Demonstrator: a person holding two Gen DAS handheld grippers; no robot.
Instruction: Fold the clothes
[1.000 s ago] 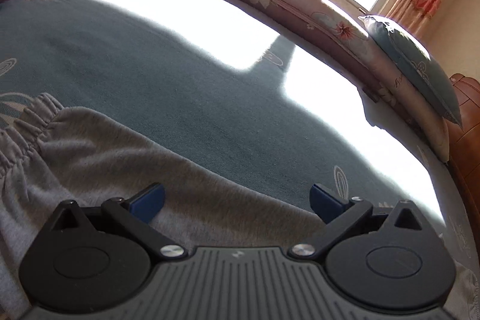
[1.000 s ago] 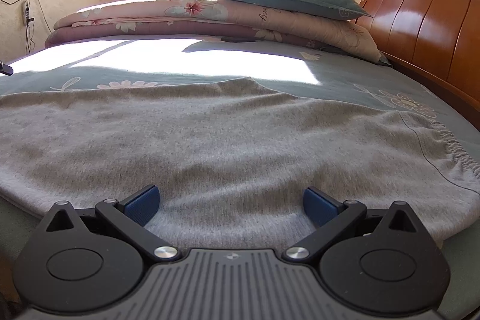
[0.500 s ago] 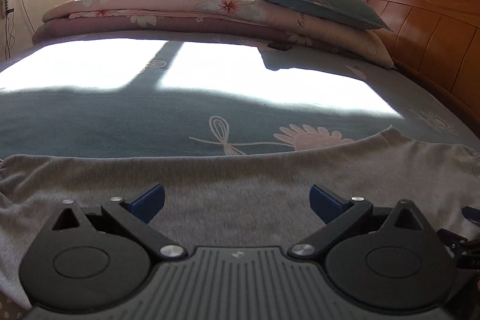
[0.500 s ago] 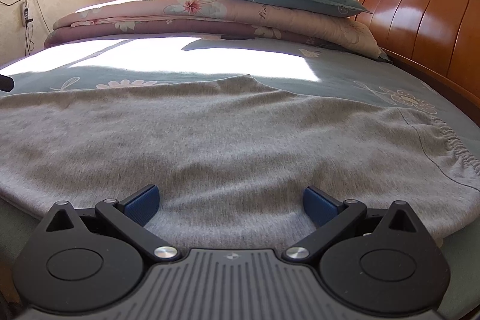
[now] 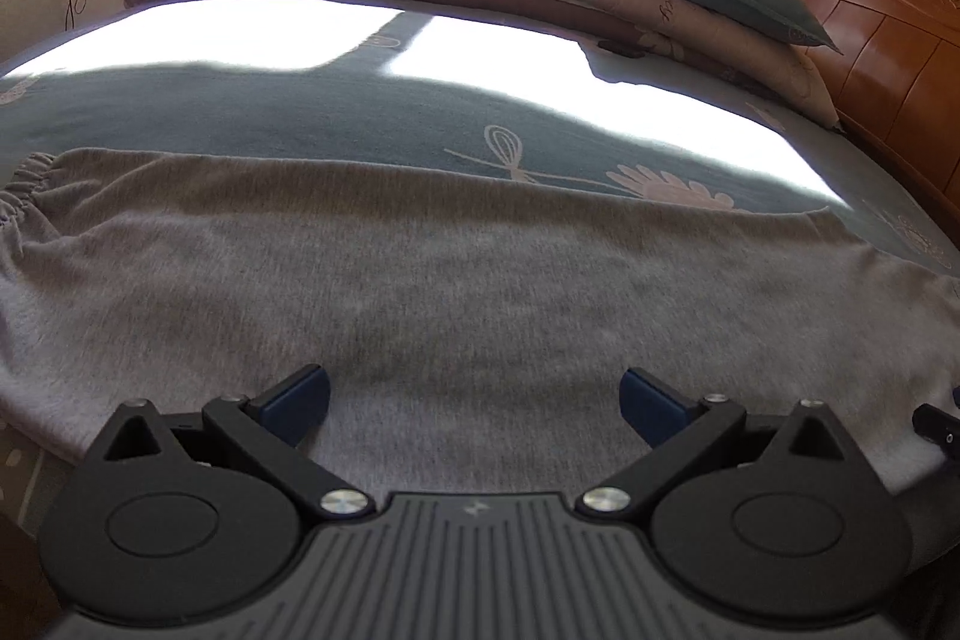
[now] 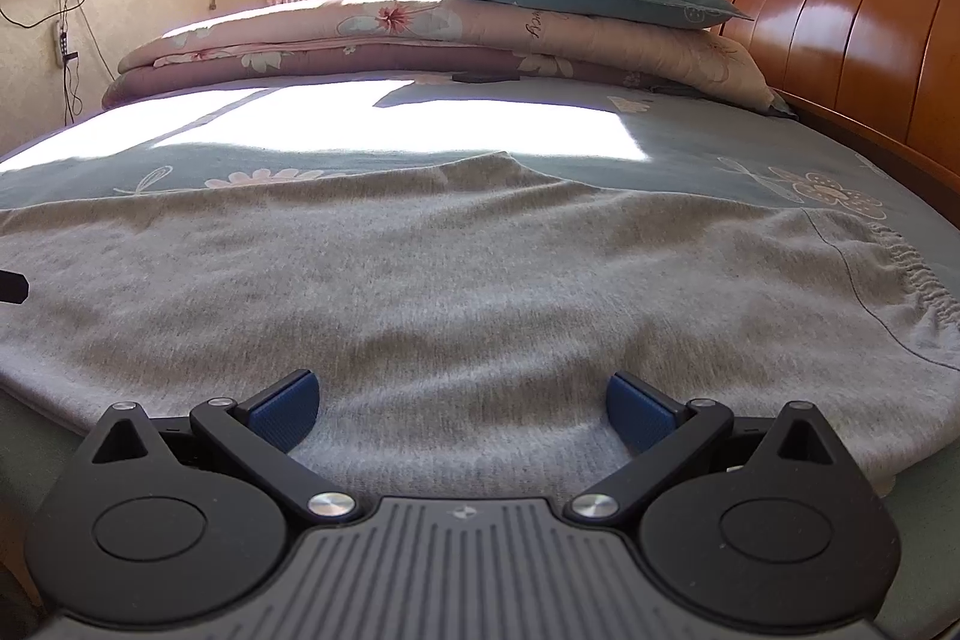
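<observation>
Where the grey garment [image 5: 456, 280] runs under each claw's body, its near hem is hidden, and its ends are cut off by the frames. Soft, fuzzy knit is seen lying flat on the bed [image 6: 708, 160], with gathered elastic at one edge. Left claw [image 5: 474, 403] and right claw [image 6: 461, 403] are held spread wide, nothing gripped, just above the cloth.

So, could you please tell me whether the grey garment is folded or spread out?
Spread out: the grey garment lies flat across the bed.
</observation>
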